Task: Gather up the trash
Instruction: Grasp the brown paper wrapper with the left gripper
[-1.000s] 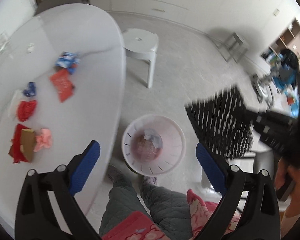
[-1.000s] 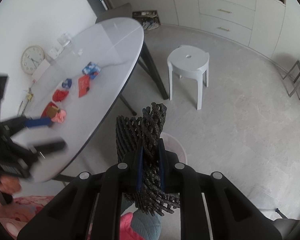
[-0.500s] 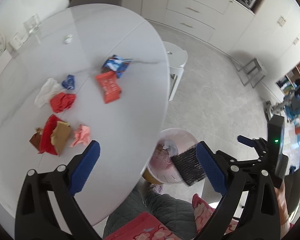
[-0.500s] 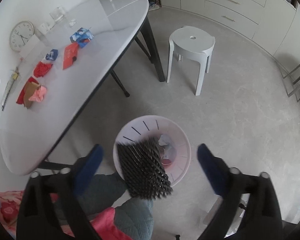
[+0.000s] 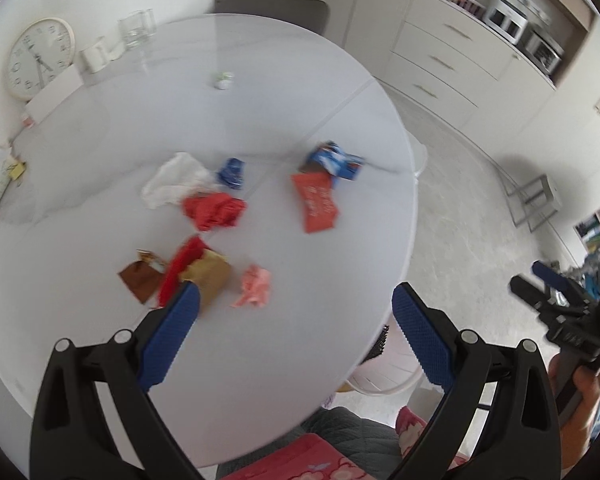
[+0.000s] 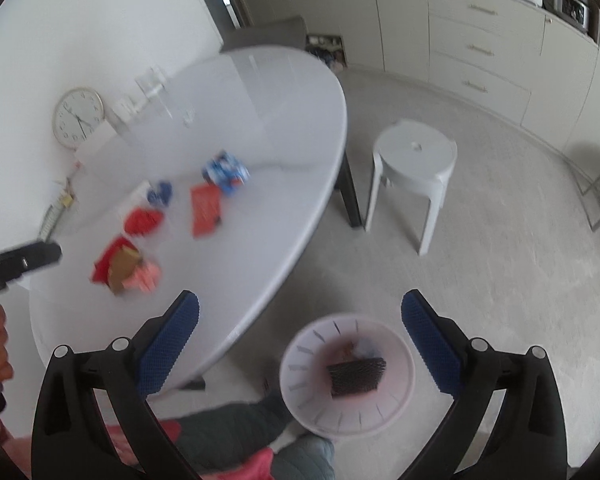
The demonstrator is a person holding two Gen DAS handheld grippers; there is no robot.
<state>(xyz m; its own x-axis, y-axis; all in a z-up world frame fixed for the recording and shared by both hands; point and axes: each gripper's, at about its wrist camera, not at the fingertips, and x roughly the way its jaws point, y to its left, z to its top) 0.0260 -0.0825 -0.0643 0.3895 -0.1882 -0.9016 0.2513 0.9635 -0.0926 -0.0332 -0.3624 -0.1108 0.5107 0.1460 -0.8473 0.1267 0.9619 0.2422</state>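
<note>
Round white table [image 5: 260, 100]: carries the remaining litter, all lying well in from the edge. Pink slotted bin [image 6: 300, 408]: stands on the floor just beside the table's near edge, holding the black mesh pad [image 6: 356, 374] on other scraps; risk, a knee or foot close by may tip it. Right gripper [image 6: 300, 332]: jaws just opened wide, nothing between them, hanging above bin and table edge. Left gripper [image 5: 296, 316]: jaws spread and empty over the near side of the table. Red-and-brown wrapper pile [image 5: 180, 276]: loose layers, likely to come apart in a pinch. Orange packet [image 5: 316, 200]: flat, may slide rather than lift. Pink crumpled wad [image 5: 254, 286]: light, nearest the left jaws, easily flicked away.
</note>
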